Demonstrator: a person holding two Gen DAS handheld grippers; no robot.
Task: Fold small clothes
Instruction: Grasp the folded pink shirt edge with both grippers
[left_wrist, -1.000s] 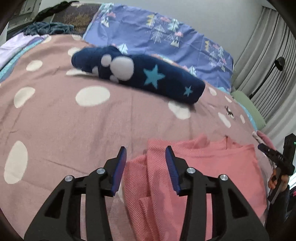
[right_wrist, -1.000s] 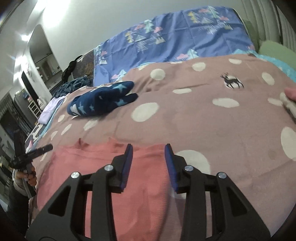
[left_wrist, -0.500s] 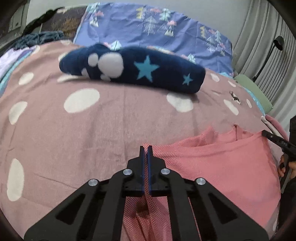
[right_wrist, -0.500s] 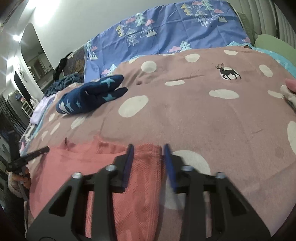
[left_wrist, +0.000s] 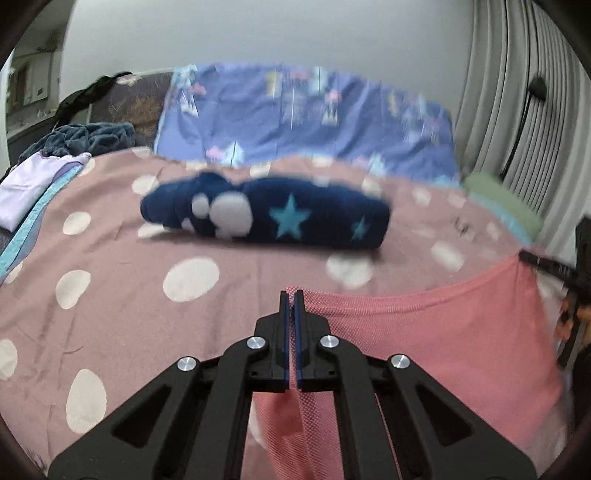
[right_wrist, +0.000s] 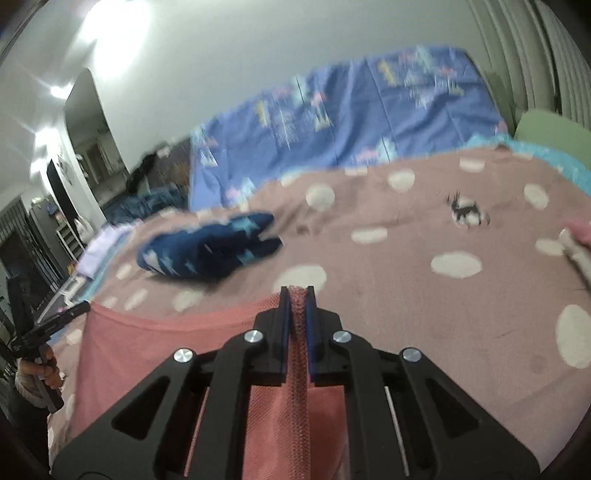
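Observation:
A pink knit garment (left_wrist: 436, 332) hangs stretched between my two grippers above the brown spotted bedspread (left_wrist: 110, 295). My left gripper (left_wrist: 291, 295) is shut on its left corner. My right gripper (right_wrist: 297, 291) is shut on its right corner, with the pink cloth (right_wrist: 147, 343) bunched between the jaws. The top edge runs taut from one gripper to the other. In the left wrist view the right gripper (left_wrist: 546, 264) shows at the far right; in the right wrist view the left gripper (right_wrist: 55, 321) shows at the far left.
A folded navy star-print garment (left_wrist: 266, 218) lies on the bedspread beyond the pink one; it also shows in the right wrist view (right_wrist: 207, 249). A blue patterned sheet (left_wrist: 303, 118) lies behind. Lilac clothes (left_wrist: 33, 181) lie at the left edge. Curtains (left_wrist: 524, 92) hang at right.
Both grippers have closed on the pink garment's corners and lifted it off the bed, pulling its top edge taut. The right gripper shut in the last half second.

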